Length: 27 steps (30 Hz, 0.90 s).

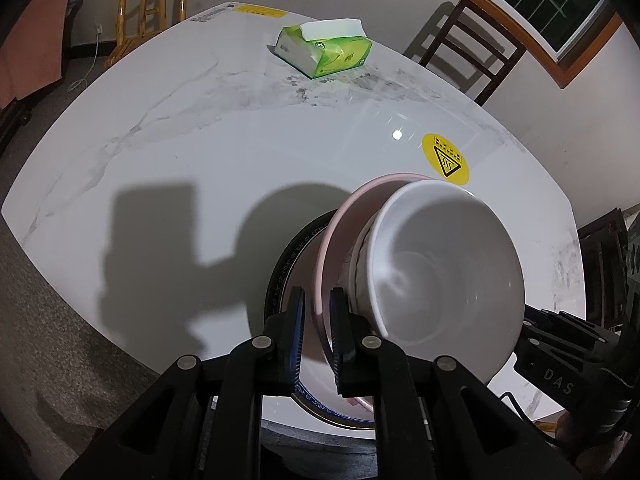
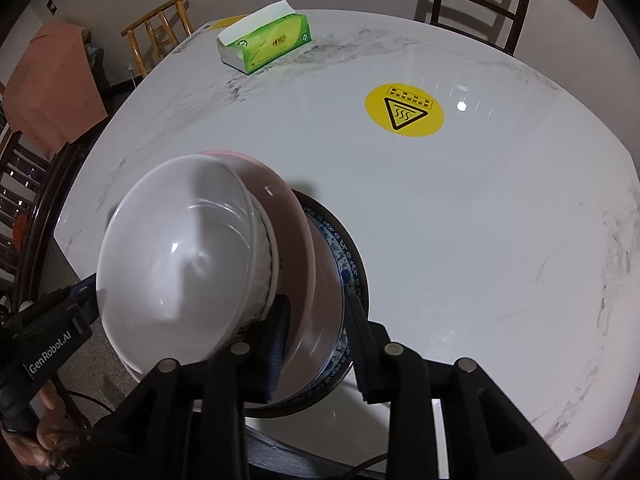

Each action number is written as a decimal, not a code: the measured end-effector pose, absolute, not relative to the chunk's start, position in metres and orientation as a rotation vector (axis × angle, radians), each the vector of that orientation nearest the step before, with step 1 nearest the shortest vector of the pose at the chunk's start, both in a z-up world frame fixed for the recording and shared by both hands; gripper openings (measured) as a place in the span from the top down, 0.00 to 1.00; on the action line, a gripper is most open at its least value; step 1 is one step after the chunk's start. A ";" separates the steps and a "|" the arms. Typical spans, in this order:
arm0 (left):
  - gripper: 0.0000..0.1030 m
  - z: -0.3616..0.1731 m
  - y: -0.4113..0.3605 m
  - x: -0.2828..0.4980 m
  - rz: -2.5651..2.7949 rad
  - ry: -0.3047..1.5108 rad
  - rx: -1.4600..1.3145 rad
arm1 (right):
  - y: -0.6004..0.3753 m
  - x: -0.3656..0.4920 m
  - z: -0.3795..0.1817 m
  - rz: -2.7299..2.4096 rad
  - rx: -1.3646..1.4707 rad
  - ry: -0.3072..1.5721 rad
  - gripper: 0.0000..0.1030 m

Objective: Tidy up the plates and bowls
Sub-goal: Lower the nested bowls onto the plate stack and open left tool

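**A:** Where does the stack sit?

**B:** At the near edge of the desk (image 2: 460, 220). The blue-patterned plate (image 2: 348, 260) is at the bottom, the pink plate (image 2: 296, 236) on it, and the white bowl (image 2: 176, 256) nested in another bowl on top. Widest at the base, I'd say, so the pile stays steady.

**A:** And my left gripper (image 1: 318, 332)?

**B:** Its jaws are closed on the pink plate's rim (image 1: 320, 280). I judge that pins the pile from your side.

**A:** The right gripper (image 2: 320, 332)?

**B:** Its jaws straddle the rims of both plates on the opposite side, with a gap on the outer pad, so I read it as letting go, not gripping.

**A:** Anything in the way?

**B:** No. The tissue box (image 2: 264, 44) and the yellow warning sticker (image 2: 404, 110) lie well apart from the stack.
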<state>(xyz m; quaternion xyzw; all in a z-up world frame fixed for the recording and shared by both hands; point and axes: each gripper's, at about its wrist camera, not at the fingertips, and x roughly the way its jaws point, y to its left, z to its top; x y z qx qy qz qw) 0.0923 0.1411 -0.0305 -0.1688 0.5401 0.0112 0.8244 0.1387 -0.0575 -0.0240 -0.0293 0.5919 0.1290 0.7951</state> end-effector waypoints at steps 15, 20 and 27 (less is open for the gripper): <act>0.72 -0.014 0.147 0.084 0.041 1.095 -0.346 | -0.076 0.136 -0.008 0.300 0.004 1.220 0.57; 0.70 0.001 0.144 0.076 0.050 1.054 -0.316 | -0.082 0.128 0.001 0.307 0.008 1.187 0.57; 0.65 0.010 0.138 0.063 0.060 1.015 -0.286 | -0.087 0.113 0.012 0.353 0.002 1.142 0.55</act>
